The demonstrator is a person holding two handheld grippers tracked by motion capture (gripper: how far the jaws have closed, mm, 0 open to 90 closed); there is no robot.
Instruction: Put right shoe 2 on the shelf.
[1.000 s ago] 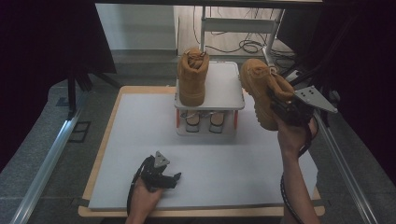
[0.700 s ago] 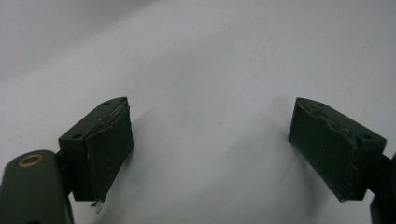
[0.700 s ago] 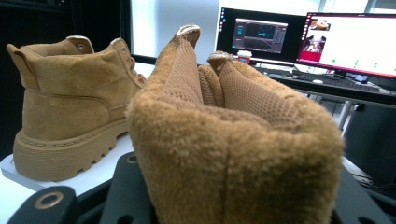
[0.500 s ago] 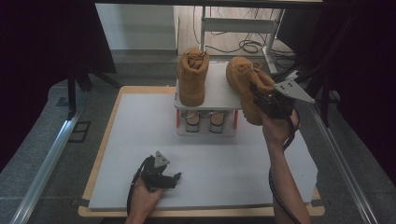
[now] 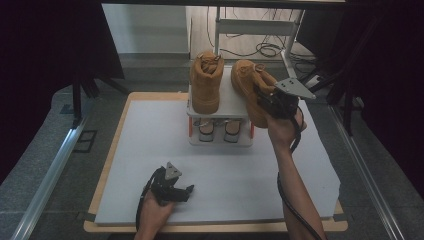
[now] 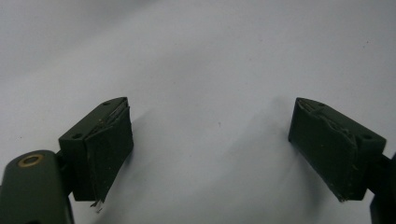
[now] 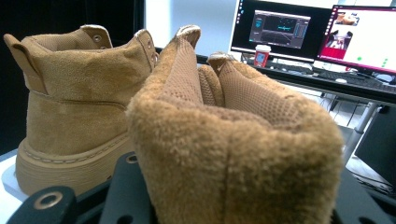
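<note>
Placing second boot beside first boot on rack | right hand-held gripper clamped on heel, sole to be kept level | left hand-held gripper apart, idle on surface

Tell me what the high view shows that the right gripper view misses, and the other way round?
High view: the white rack on the mat, a pair of shoes on its lower shelf, and the left hand-held gripper open near the mat's front edge. Right gripper view: two lit monitors and a small cup on a desk behind. Both: the standing boot on the rack's top, and the second boot clamped at its heel by the right hand-held gripper.
</note>
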